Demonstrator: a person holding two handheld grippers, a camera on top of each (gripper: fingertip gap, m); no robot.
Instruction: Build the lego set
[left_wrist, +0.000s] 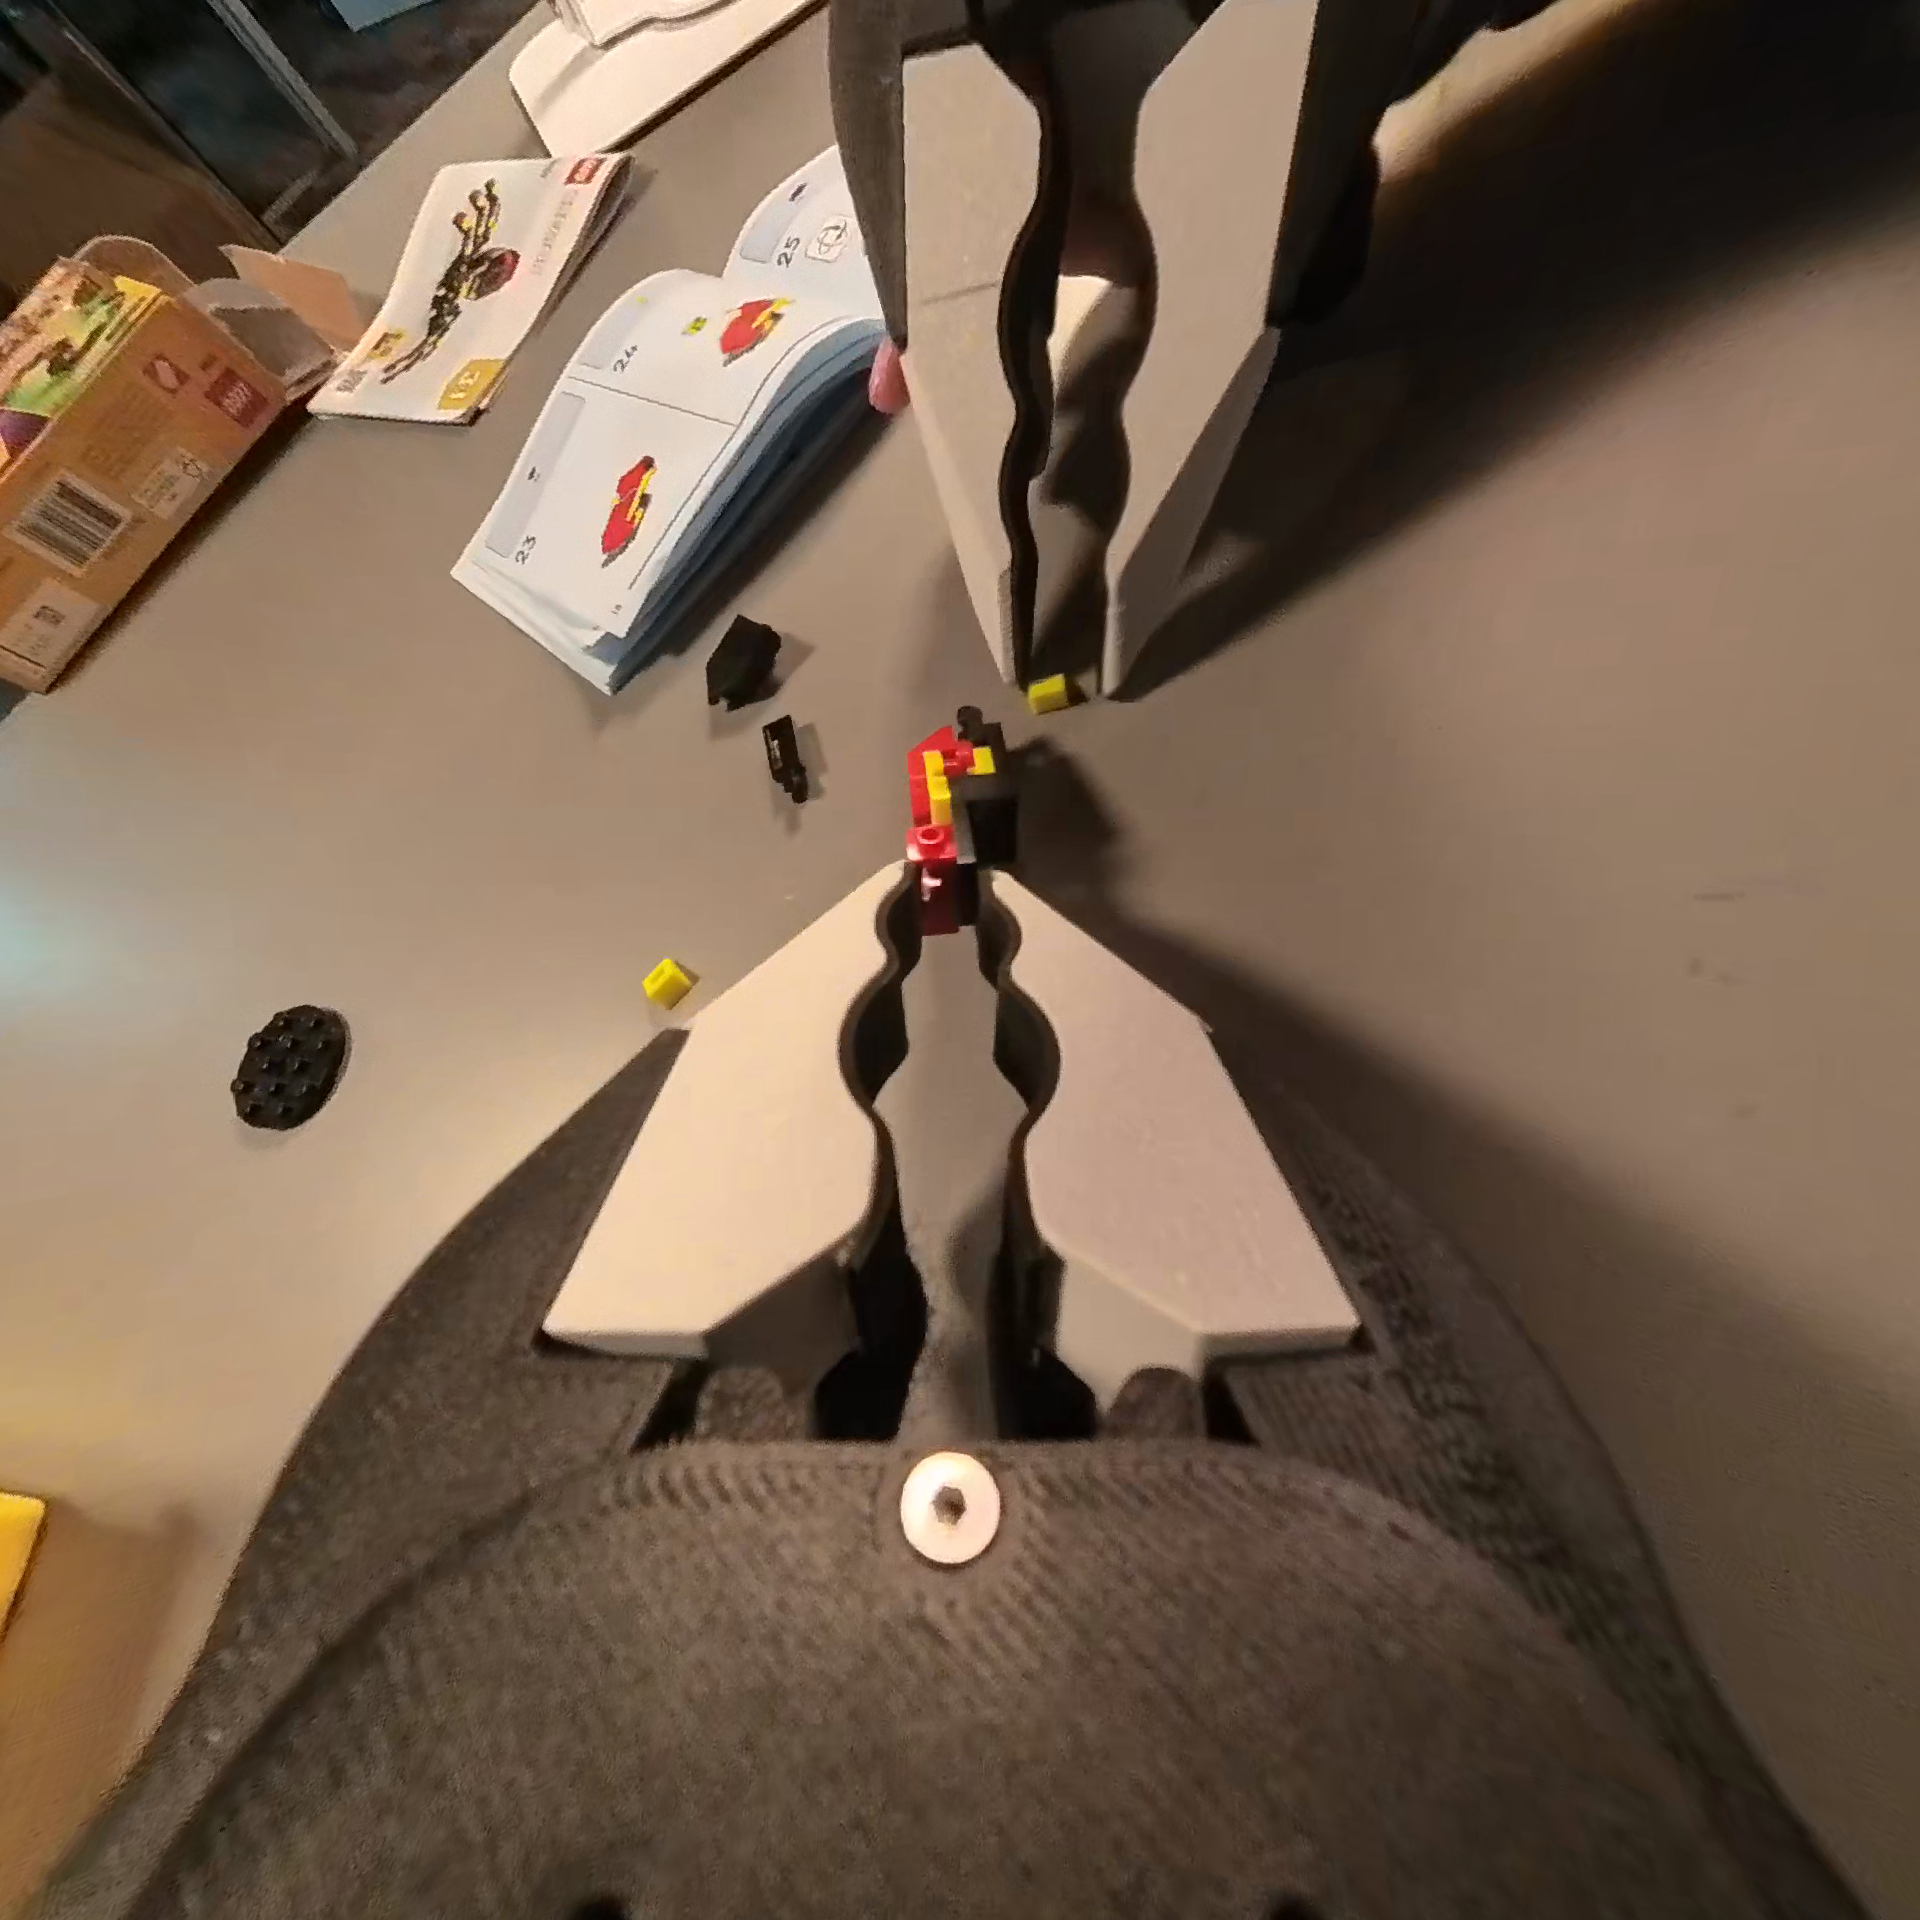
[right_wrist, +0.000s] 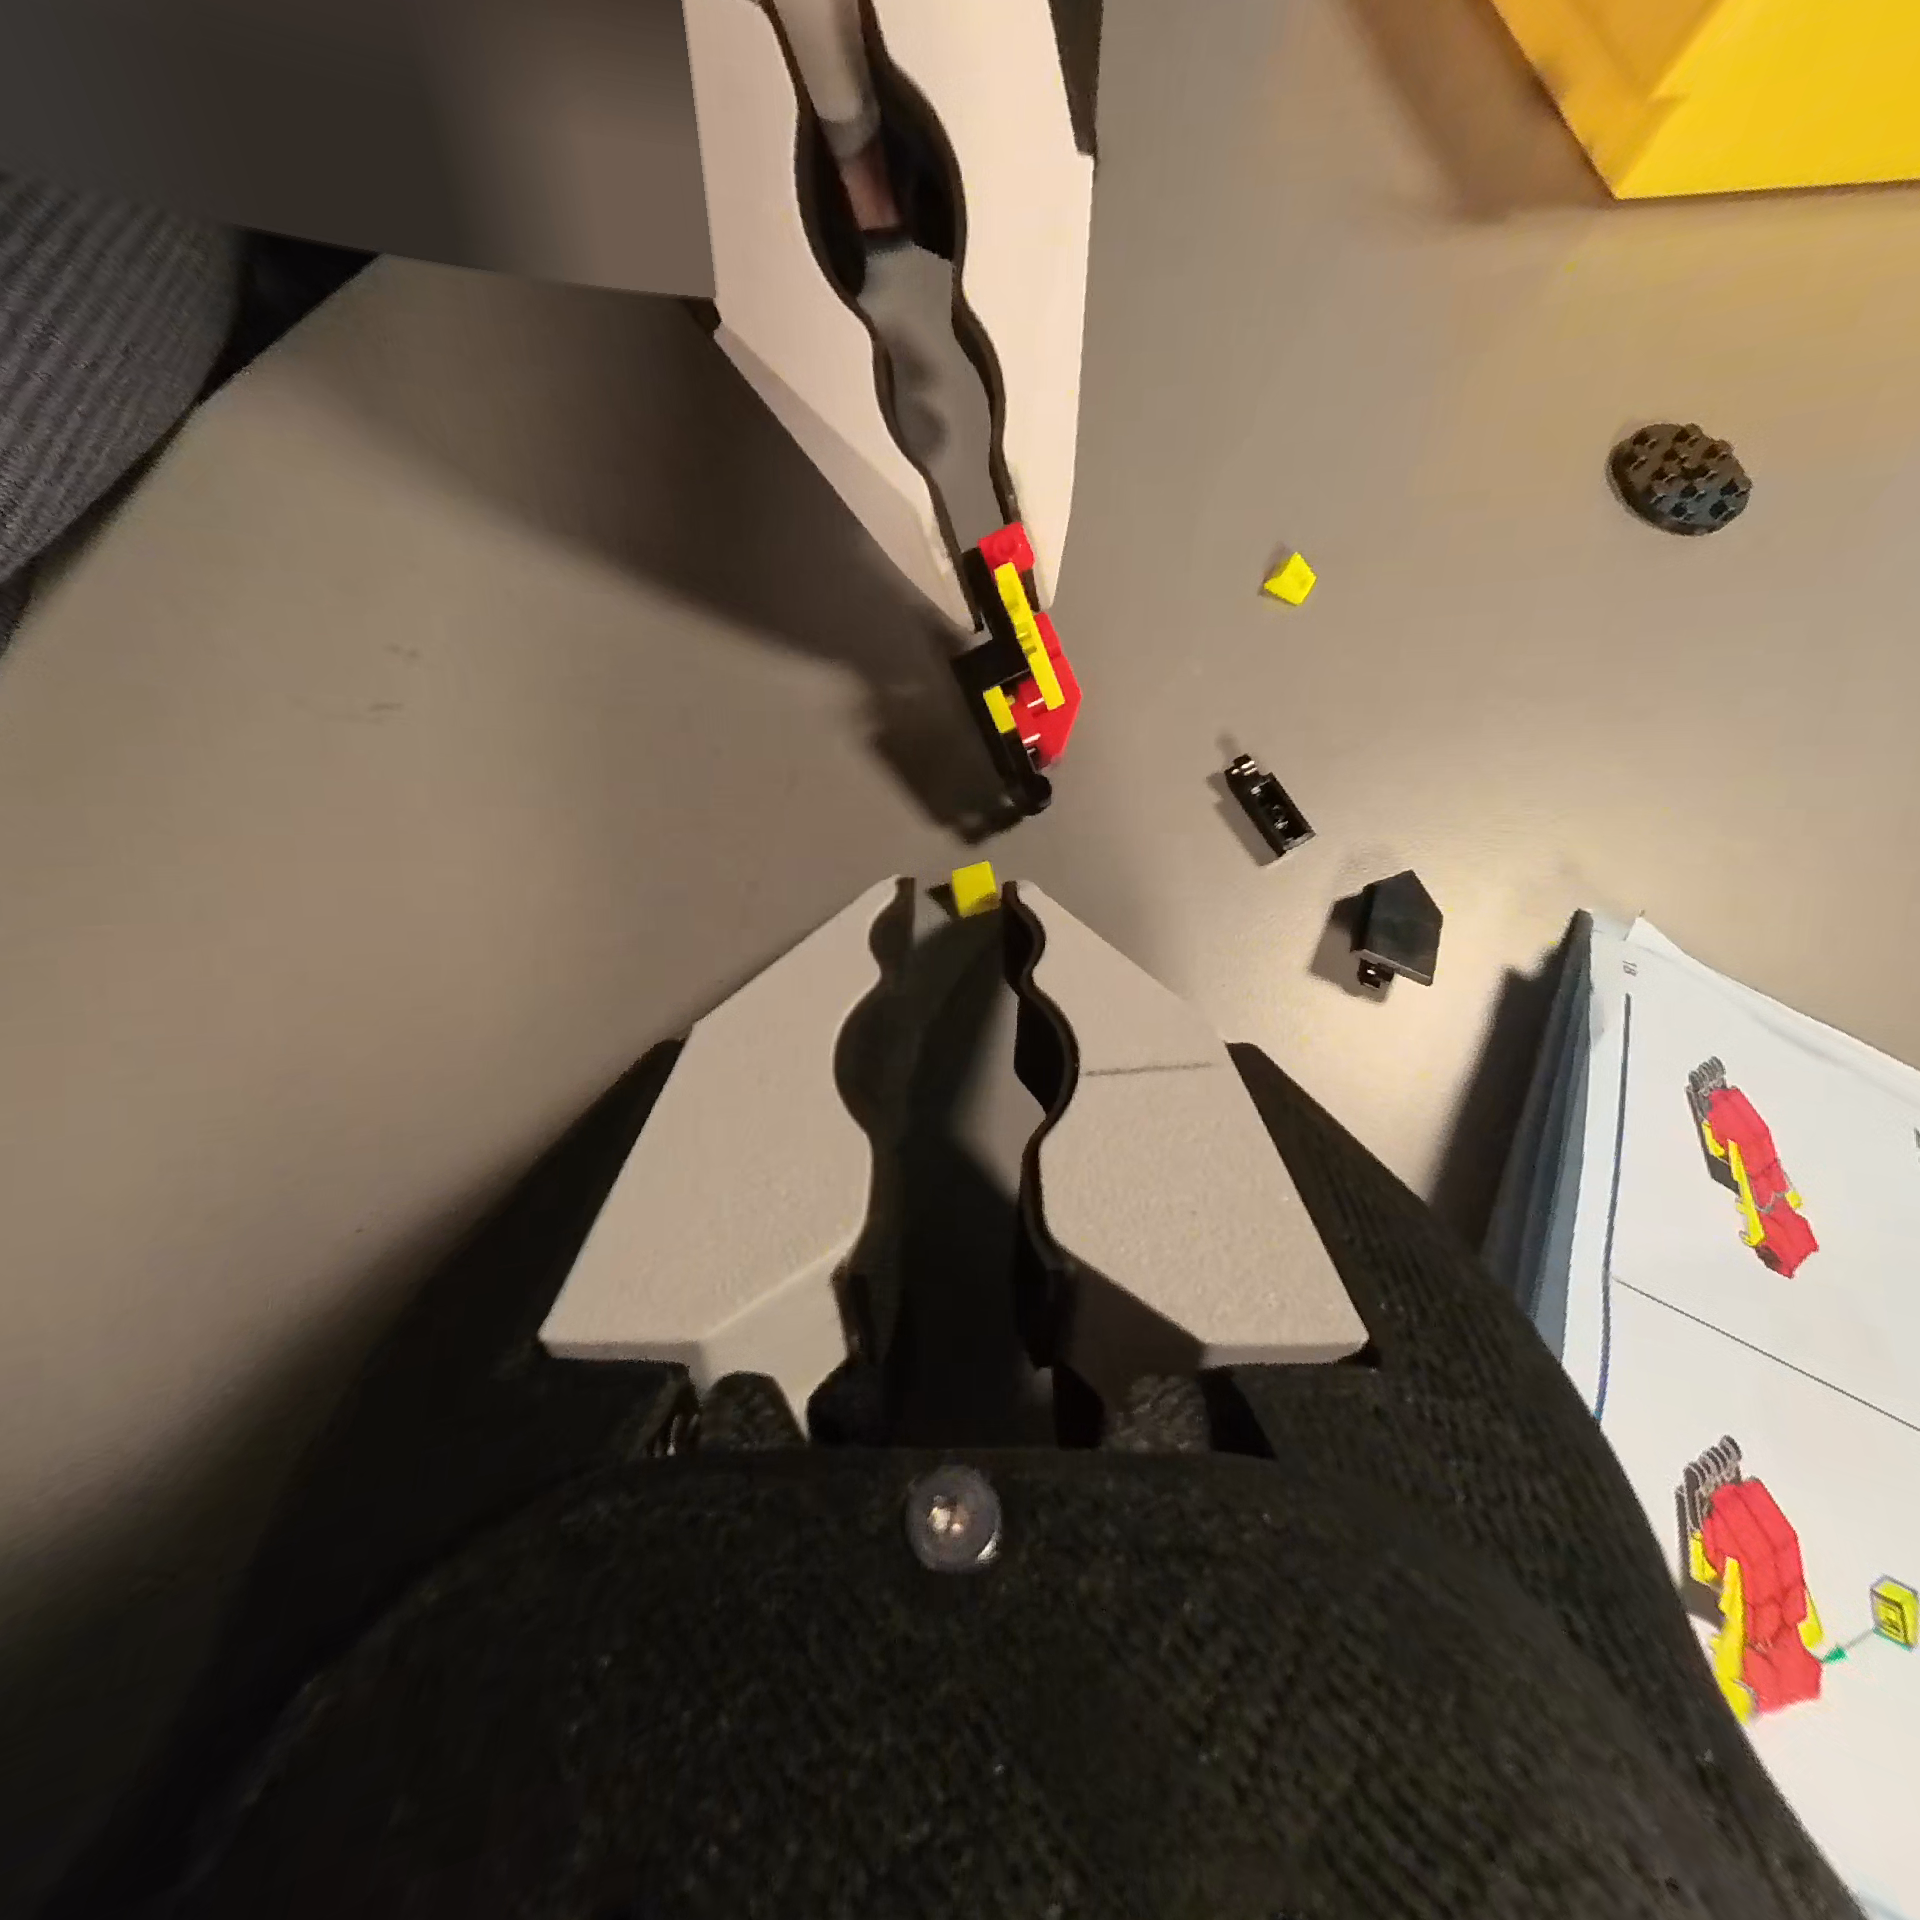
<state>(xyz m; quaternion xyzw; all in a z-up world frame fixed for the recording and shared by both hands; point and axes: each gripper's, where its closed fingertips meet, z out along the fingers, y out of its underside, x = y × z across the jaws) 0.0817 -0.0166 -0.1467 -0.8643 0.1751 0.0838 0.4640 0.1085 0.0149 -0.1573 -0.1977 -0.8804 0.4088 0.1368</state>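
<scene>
My left gripper (left_wrist: 948, 883) is shut on a small red, yellow and black lego assembly (left_wrist: 961, 805) and holds it above the grey table (left_wrist: 1455, 831). The assembly also shows in the right wrist view (right_wrist: 1023, 675), held by the left gripper (right_wrist: 1013, 613). My right gripper (right_wrist: 961, 888) is shut on a small yellow brick (right_wrist: 974, 888) a short way from the assembly's free end. In the left wrist view the right gripper (left_wrist: 1062, 681) comes down from the top with the yellow brick (left_wrist: 1049, 693) at its tips.
Loose on the table are a yellow piece (left_wrist: 668, 982), a round black plate (left_wrist: 289, 1062), a black clip piece (left_wrist: 787, 758) and a black slope piece (left_wrist: 741, 660). An open instruction booklet (left_wrist: 665, 468), a second booklet (left_wrist: 478, 281) and a cardboard box (left_wrist: 114, 447) lie at the left. One gripper's finger ends stand about 5 cm off the other's.
</scene>
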